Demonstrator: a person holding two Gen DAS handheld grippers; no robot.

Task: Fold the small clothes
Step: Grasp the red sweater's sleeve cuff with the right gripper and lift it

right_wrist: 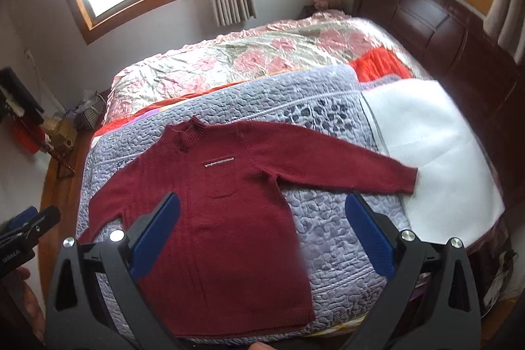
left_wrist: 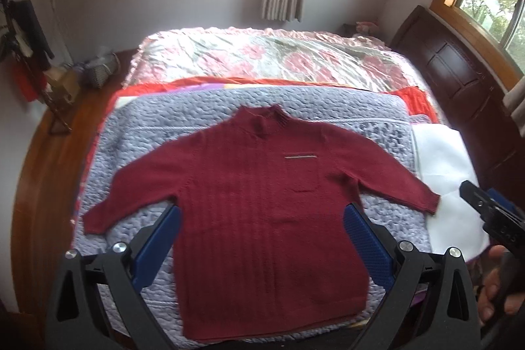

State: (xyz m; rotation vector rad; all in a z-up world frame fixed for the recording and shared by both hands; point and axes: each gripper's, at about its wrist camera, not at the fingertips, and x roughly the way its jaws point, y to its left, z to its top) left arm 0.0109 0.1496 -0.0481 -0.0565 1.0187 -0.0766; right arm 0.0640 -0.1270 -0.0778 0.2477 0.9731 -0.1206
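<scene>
So, step: the folding has not started yet. This looks like the very beginning, with both tools up above and nothing picked up.

Sweater: the red sweater [left_wrist: 262,202] lies flat and face up on the purple quilt [left_wrist: 137,133], at the near edge of the bed [left_wrist: 262,54]. Its neck points to the far side of the bed and its bottom hem lies at the near edge.

Sleeves: both are spread out wide. The right sleeve [right_wrist: 344,163] reaches toward the headboard side, and its cuff lies on the white sheet [right_wrist: 436,146]. The left sleeve [left_wrist: 131,192] slants down toward the near left side of the quilt.

Left tool: the left tool [left_wrist: 262,238] is wide open and holds nothing. It hangs above the body of the sweater.

Right tool: the right tool [right_wrist: 262,235] is wide open too, with nothing in it. It hangs above the right side of the sweater and the quilt beside it.

Next move: I think a sleeve comes first. A tool has to go down to a cuff, pinch just the sleeve and not the quilt under it, then carry it across the chest.

Watch out: the knit is soft and thick, so it may bunch up if it is dragged and not lifted.
</scene>
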